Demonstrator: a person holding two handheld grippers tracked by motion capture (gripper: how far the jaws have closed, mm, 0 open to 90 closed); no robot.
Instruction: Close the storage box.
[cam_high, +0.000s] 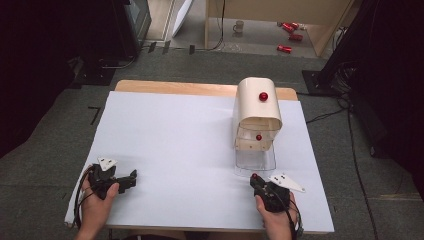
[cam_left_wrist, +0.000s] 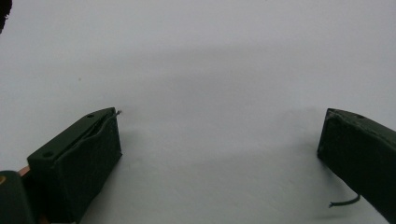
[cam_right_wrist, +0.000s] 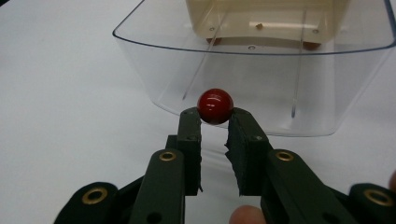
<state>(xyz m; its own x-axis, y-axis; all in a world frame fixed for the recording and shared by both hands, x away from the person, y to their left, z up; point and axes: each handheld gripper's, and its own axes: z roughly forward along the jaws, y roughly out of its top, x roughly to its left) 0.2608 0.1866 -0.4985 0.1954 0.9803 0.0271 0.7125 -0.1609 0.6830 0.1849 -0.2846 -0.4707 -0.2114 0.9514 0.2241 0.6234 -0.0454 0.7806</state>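
Note:
A cream bread-bin-like box (cam_high: 257, 107) with a red knob (cam_high: 263, 96) stands at the table's right side. A clear plastic drawer (cam_high: 255, 160) is pulled out of its base toward me, and its wall (cam_right_wrist: 261, 74) fills the right gripper view. My right gripper (cam_high: 256, 180) is shut on the drawer's red ball knob (cam_right_wrist: 215, 105), which also shows in the high view as the knob (cam_high: 254, 176). A second red knob (cam_high: 258, 137) sits on the box's lower front. My left gripper (cam_high: 131, 176) lies open on the white sheet at the front left, its fingers (cam_left_wrist: 86, 154) wide apart with nothing between them.
A white sheet (cam_high: 175, 145) covers the wooden table (cam_high: 175, 87). On the floor beyond stand a mug (cam_high: 239, 26) and several red cans (cam_high: 290, 30). Dark equipment and cables (cam_high: 345, 100) flank the table on both sides.

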